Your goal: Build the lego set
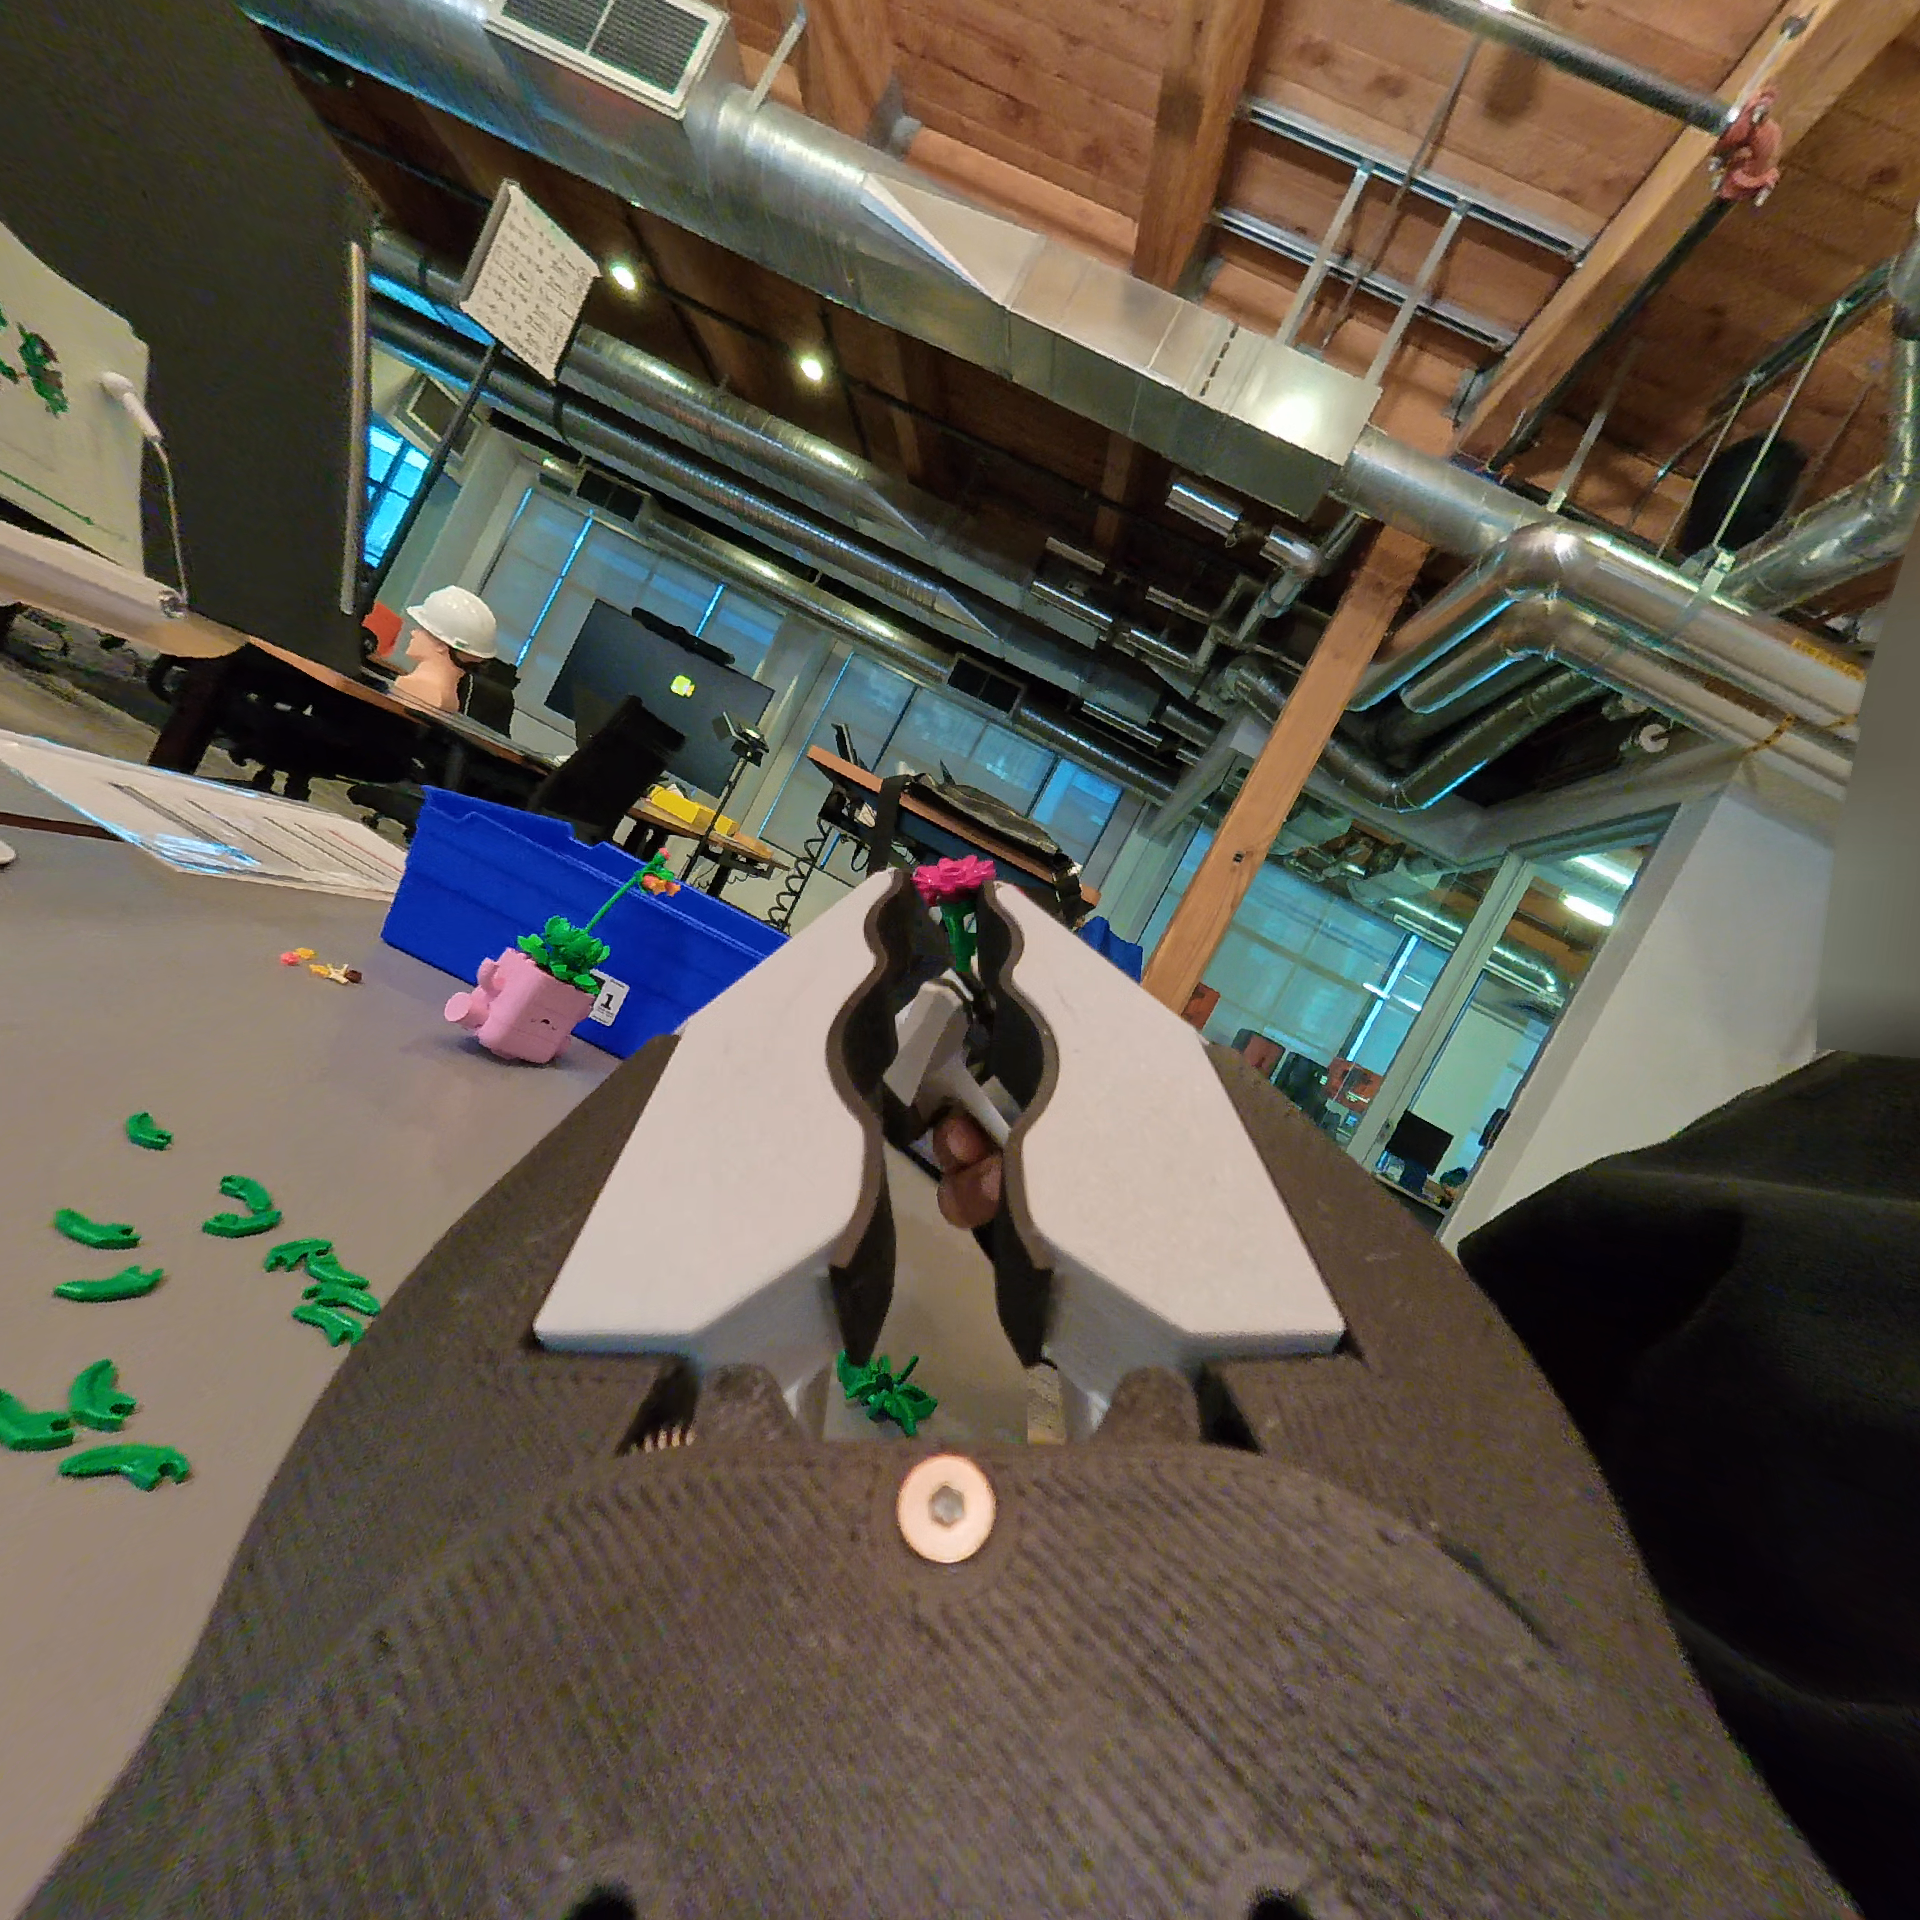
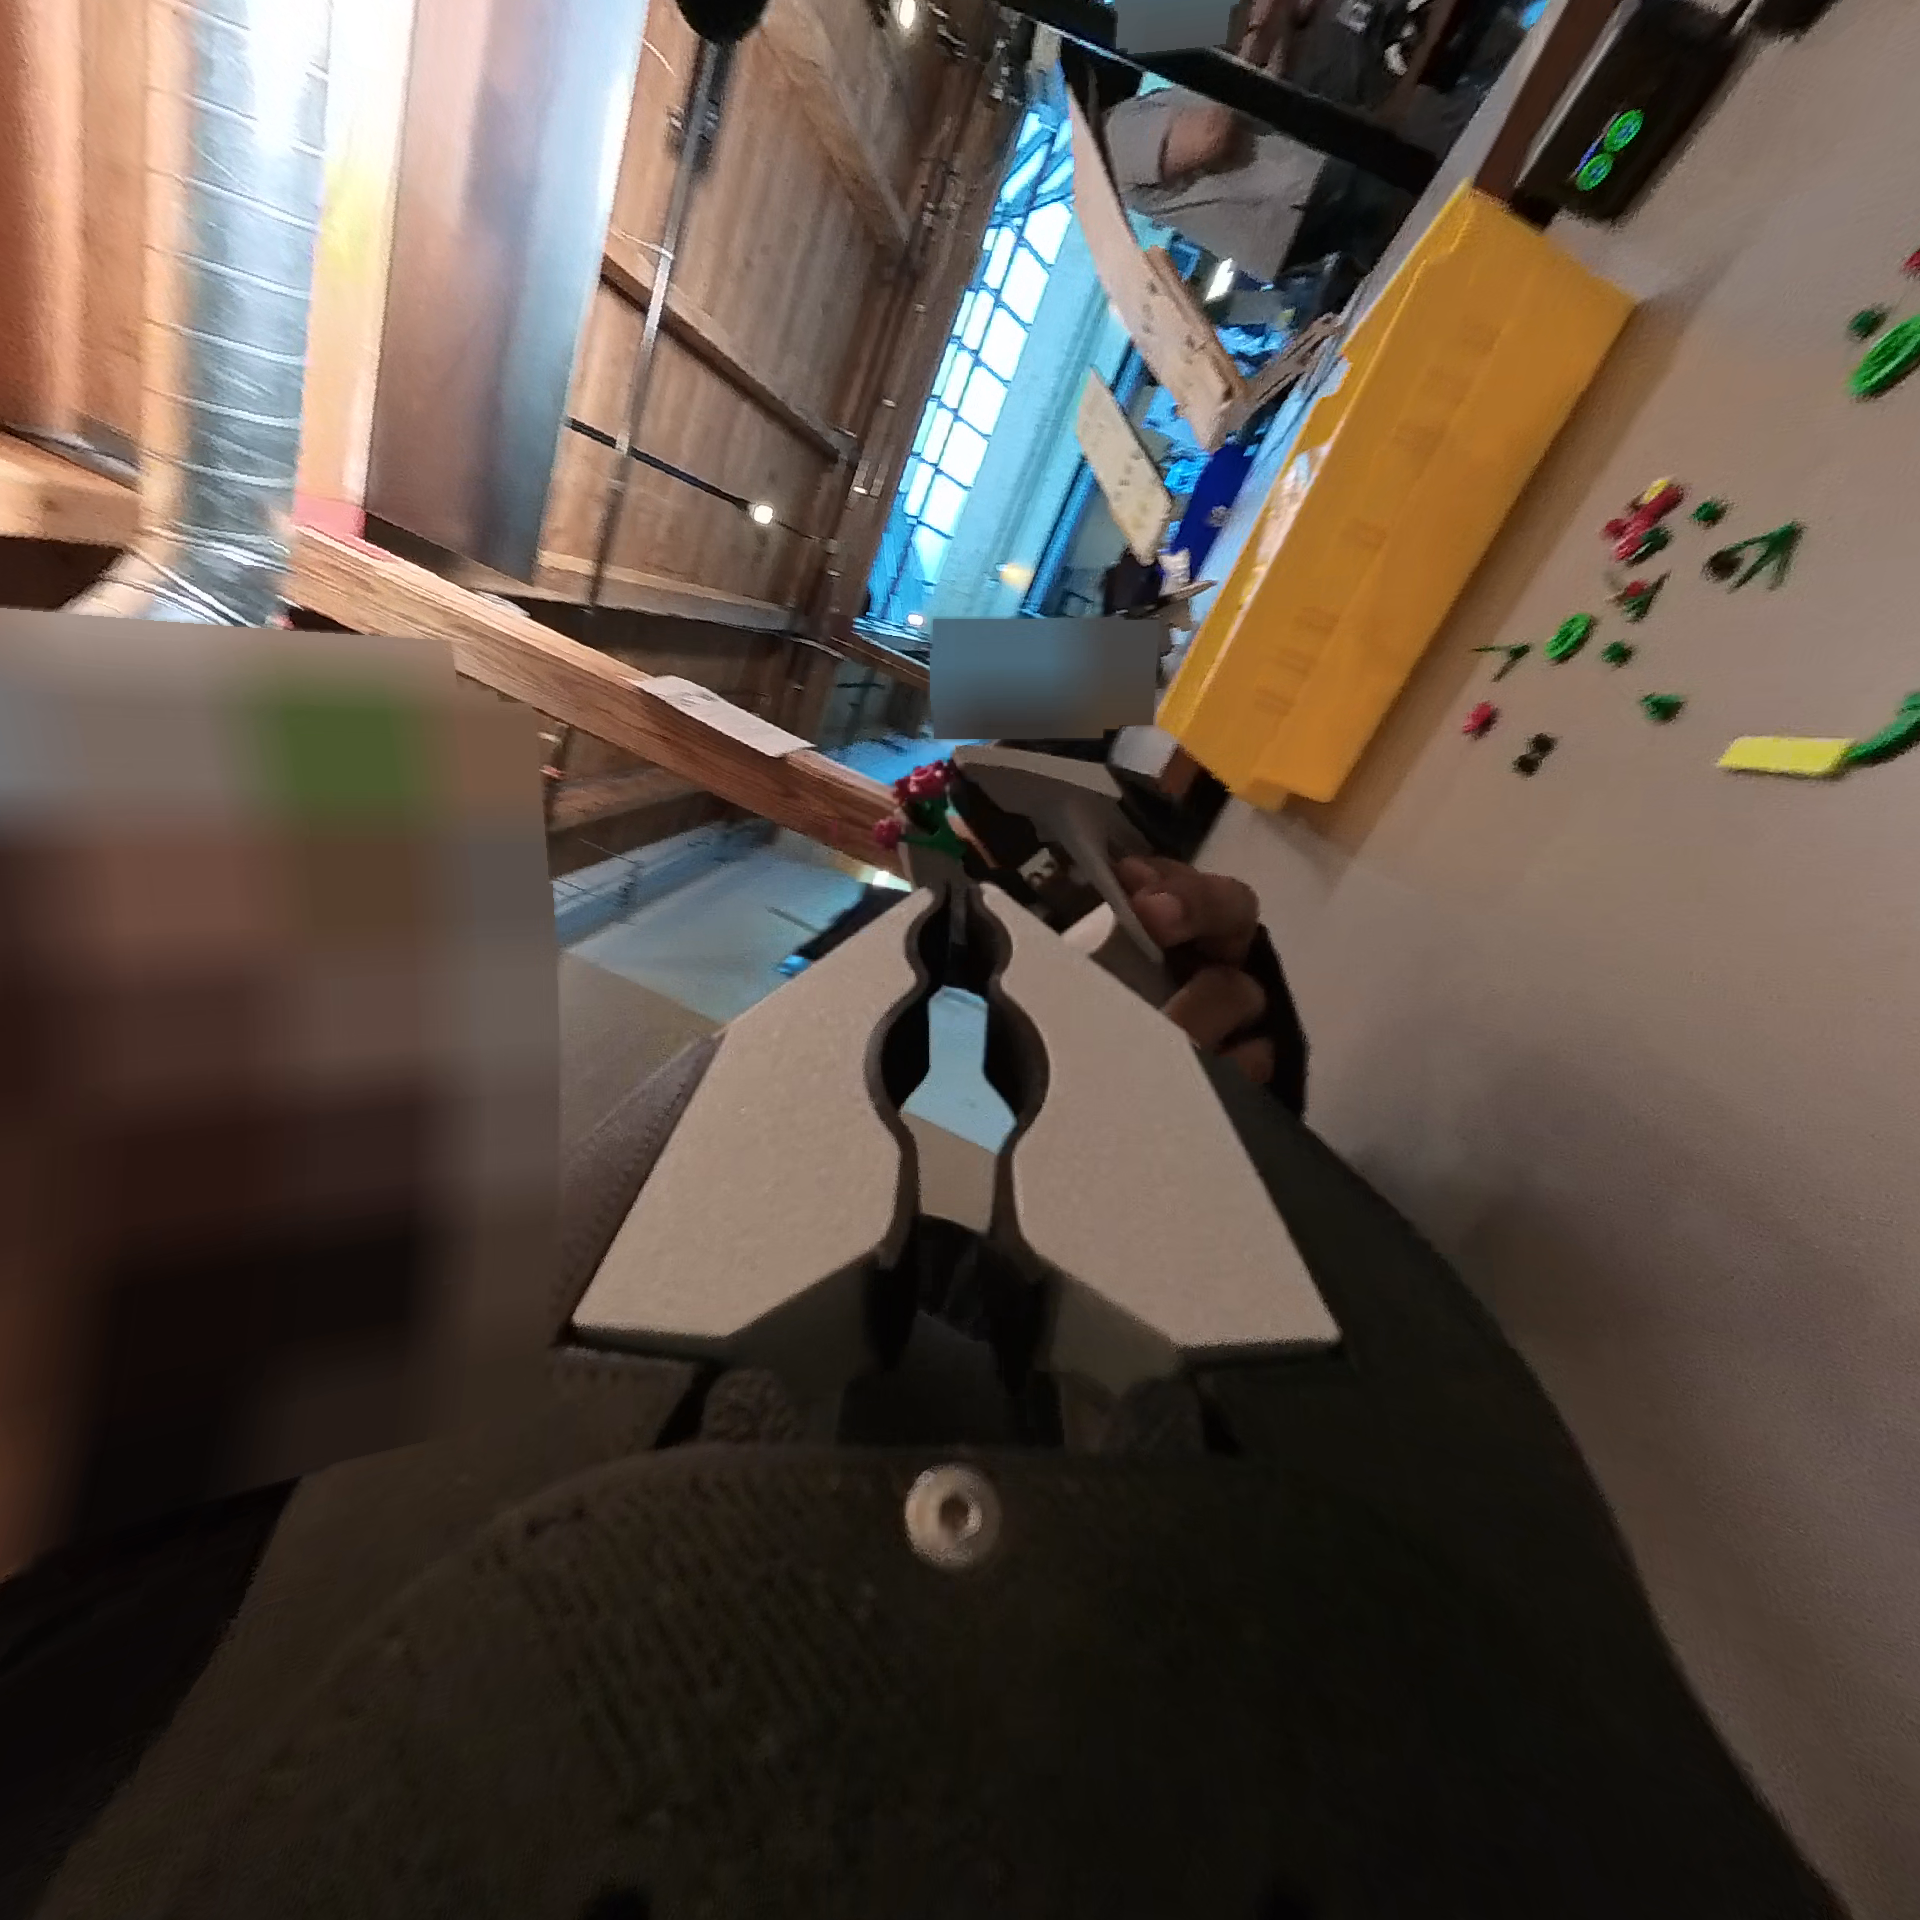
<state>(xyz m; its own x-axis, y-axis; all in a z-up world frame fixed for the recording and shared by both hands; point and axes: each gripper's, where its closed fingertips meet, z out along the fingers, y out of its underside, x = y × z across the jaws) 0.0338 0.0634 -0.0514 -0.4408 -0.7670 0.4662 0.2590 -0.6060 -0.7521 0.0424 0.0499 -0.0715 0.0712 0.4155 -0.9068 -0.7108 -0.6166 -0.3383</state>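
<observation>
My left gripper is shut on a green stem that carries a magenta flower, held up off the grey table. My right gripper is shut on a thin dark part of the same stem, and the flower stands just past its tips. The left gripper and the hand holding it show beside the flower in the right wrist view. A pink pot with green leaves and a bent stem lies tilted on the table. Several green curved pieces lie at the left.
A blue bin stands behind the pot, with clear bags and paper beyond. A yellow bin sits on the table in the right wrist view, with loose green, red and yellow pieces beside it. A small green leaf piece lies below my left gripper. The grippers are tip to tip, or close to it.
</observation>
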